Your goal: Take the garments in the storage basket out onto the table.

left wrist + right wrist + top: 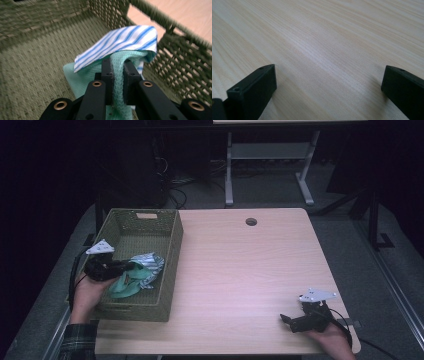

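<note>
Left hand (89,292) reaches in over the near left wall of the woven basket (170,270); left gripper (131,266) lies roughly level inside it. Jaws narrow, pinched on a fold of the green cloth (117,75); striped cloth (120,42) draped over that. Right hand (332,340) low at the table's (240,270) near right corner; right gripper (286,320) spread wide over bare wood, holding nothing

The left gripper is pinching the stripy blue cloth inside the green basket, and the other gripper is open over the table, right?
Not quite. The left gripper is shut on the mint green cloth, not the striped cloth, which only drapes over it, as the left gripper view shows. They are inside the green basket, and the right gripper is open over the table.
</note>
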`<act>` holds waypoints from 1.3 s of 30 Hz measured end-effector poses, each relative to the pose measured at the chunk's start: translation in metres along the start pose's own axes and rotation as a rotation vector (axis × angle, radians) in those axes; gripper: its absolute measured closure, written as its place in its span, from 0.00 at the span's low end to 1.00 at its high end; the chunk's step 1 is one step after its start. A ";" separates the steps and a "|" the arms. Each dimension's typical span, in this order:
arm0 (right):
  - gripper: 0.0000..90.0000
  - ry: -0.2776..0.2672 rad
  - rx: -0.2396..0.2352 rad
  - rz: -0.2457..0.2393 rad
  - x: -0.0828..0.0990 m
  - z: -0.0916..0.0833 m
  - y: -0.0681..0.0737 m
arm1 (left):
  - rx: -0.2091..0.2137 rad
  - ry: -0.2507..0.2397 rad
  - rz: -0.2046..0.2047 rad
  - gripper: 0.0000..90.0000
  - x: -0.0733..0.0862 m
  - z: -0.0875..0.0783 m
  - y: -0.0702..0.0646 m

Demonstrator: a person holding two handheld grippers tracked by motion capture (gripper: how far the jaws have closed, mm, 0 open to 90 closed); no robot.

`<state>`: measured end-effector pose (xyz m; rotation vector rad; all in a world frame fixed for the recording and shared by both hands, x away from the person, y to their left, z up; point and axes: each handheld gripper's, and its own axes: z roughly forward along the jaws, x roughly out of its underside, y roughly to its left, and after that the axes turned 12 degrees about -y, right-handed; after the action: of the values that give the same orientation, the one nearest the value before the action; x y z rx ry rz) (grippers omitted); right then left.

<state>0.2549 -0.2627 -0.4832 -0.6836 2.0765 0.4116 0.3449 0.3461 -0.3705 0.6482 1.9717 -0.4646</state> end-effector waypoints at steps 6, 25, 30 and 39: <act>0.00 0.000 0.000 0.000 0.000 0.000 0.000 | -0.038 -0.103 -0.040 0.90 -0.009 -0.015 0.003; 0.00 -0.001 0.002 0.003 0.000 0.000 0.000 | 0.005 -0.270 -0.061 0.91 -0.054 -0.035 -0.016; 0.00 -0.001 0.002 0.003 0.000 0.000 0.000 | 0.005 -0.282 -0.061 0.91 -0.067 -0.040 -0.018; 0.00 -0.001 0.002 0.003 0.000 0.000 0.000 | 0.040 -0.301 -0.056 0.91 -0.088 -0.045 -0.024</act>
<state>0.2551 -0.2625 -0.4833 -0.6796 2.0770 0.4116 0.3329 0.3313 -0.2706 0.5156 1.7023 -0.6009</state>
